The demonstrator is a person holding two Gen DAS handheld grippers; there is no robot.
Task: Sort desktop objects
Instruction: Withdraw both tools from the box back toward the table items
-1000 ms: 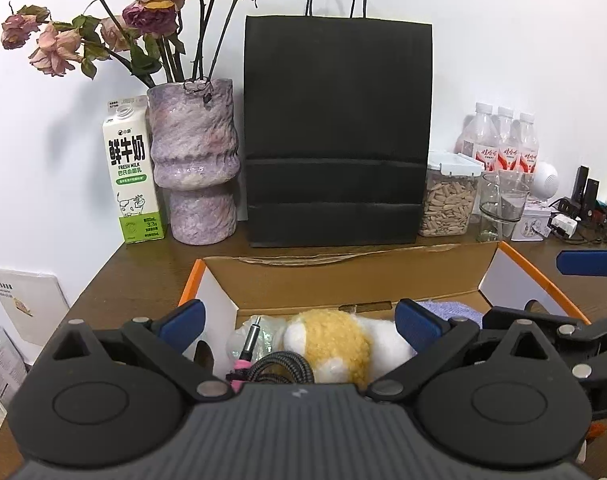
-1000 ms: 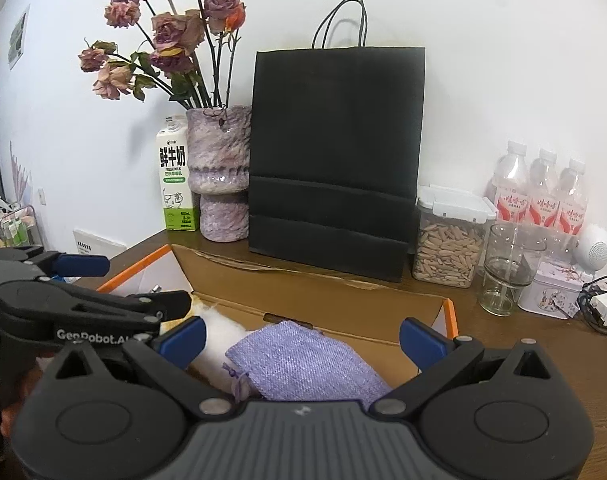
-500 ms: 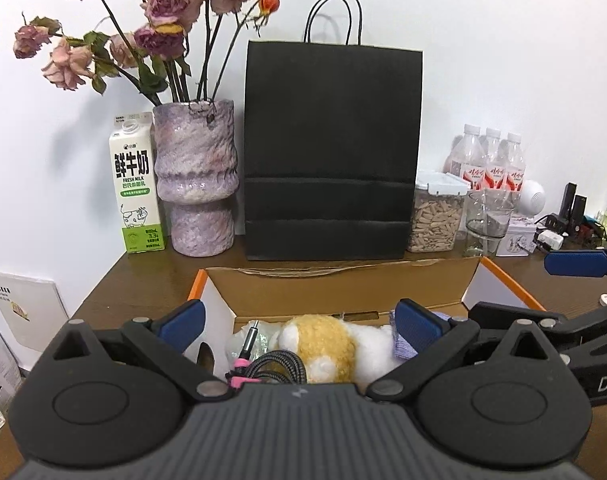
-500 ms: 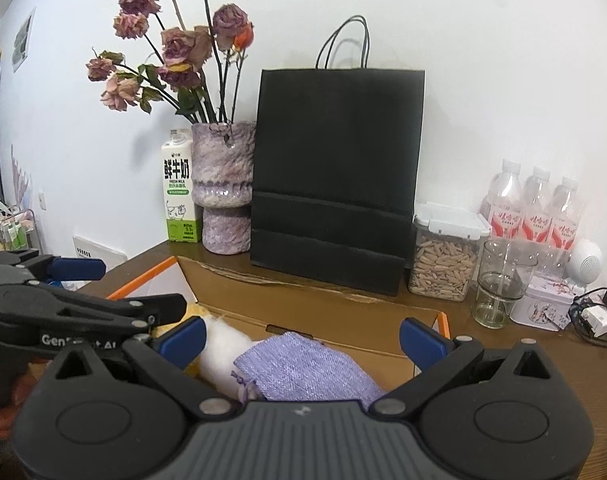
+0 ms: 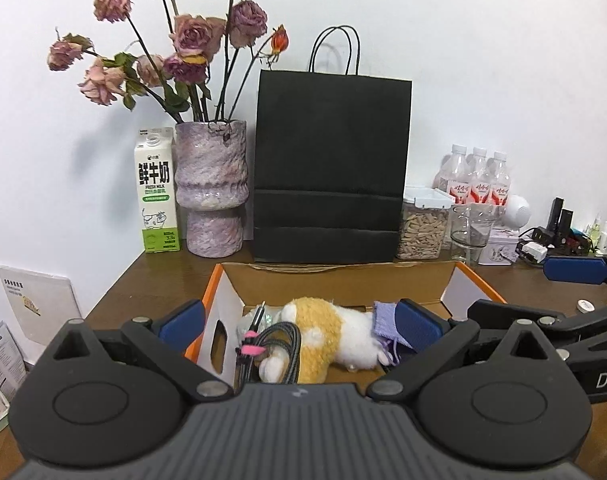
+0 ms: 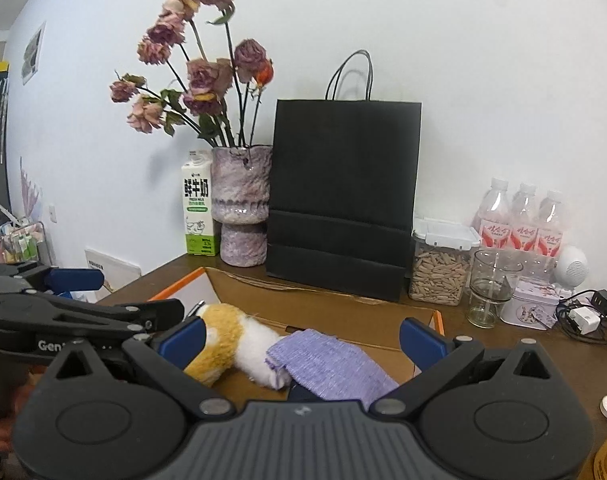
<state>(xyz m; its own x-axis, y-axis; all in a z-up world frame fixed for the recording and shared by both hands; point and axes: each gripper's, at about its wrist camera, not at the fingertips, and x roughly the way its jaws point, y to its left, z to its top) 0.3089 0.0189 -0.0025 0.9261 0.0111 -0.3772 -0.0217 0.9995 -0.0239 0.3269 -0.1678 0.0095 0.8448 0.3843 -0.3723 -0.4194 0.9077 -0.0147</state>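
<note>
An open cardboard box (image 5: 335,280) with orange-edged flaps sits on the brown desk. Inside lie a yellow-and-white plush toy (image 5: 327,336), a coiled dark cable (image 5: 279,348) with a pink tie, and a purple knitted pouch (image 5: 383,320). The box (image 6: 323,304), plush (image 6: 231,336) and pouch (image 6: 327,364) also show in the right wrist view. My left gripper (image 5: 299,320) is open and empty above the box's near side. My right gripper (image 6: 299,340) is open and empty over the plush and pouch.
Behind the box stand a black paper bag (image 5: 331,168), a purple vase (image 5: 211,188) of dried roses, a milk carton (image 5: 155,192), a snack jar (image 5: 423,224), a glass (image 5: 469,232) and water bottles (image 5: 479,180). Chargers and cables (image 6: 583,316) lie at right.
Both grippers have pulled back and risen from the box, so the box and background look smaller and farther. Both stay open. The objects in the box have not moved.
</note>
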